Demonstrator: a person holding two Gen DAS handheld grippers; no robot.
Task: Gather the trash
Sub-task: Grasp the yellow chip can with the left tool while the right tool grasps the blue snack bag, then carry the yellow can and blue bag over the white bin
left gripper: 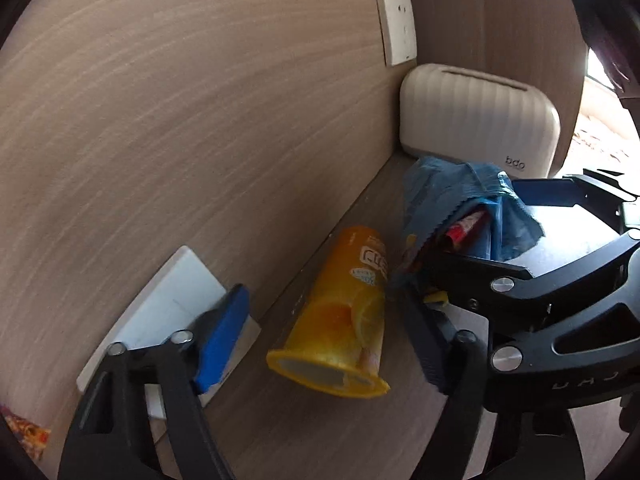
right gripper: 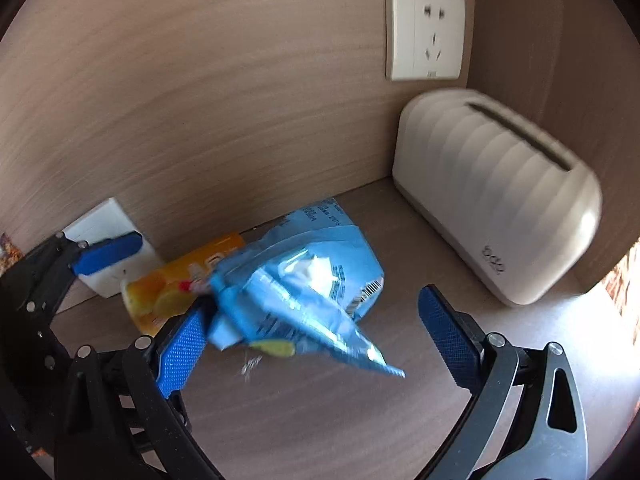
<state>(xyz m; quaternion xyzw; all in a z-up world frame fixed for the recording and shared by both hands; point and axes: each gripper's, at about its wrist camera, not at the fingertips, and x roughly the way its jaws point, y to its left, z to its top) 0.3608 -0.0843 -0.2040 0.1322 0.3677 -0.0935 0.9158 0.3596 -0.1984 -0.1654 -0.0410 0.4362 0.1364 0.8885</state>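
Right gripper (right gripper: 320, 344) spread wide around the blue snack bag (right gripper: 304, 280) on the wooden shelf (right gripper: 320, 420). Left gripper (left gripper: 320, 340) released, straddling the tipped orange cup (left gripper: 340, 320) beside it.

A cream ribbed tissue box (right gripper: 496, 196) stands in the far right corner of the wood-grain tabletop (right gripper: 320, 420), a long slot running along its top and a small dark logo low on its front face. Above it, on the wood-panel back wall (right gripper: 200, 100), sits an ivory wall socket (right gripper: 426, 28) with two sets of pin holes. A second white wall plate (left gripper: 160, 316) is fixed low on the same wall, close to the tabletop's far edge on the left. A patterned orange-red surface (left gripper: 26, 434) shows at the left border.
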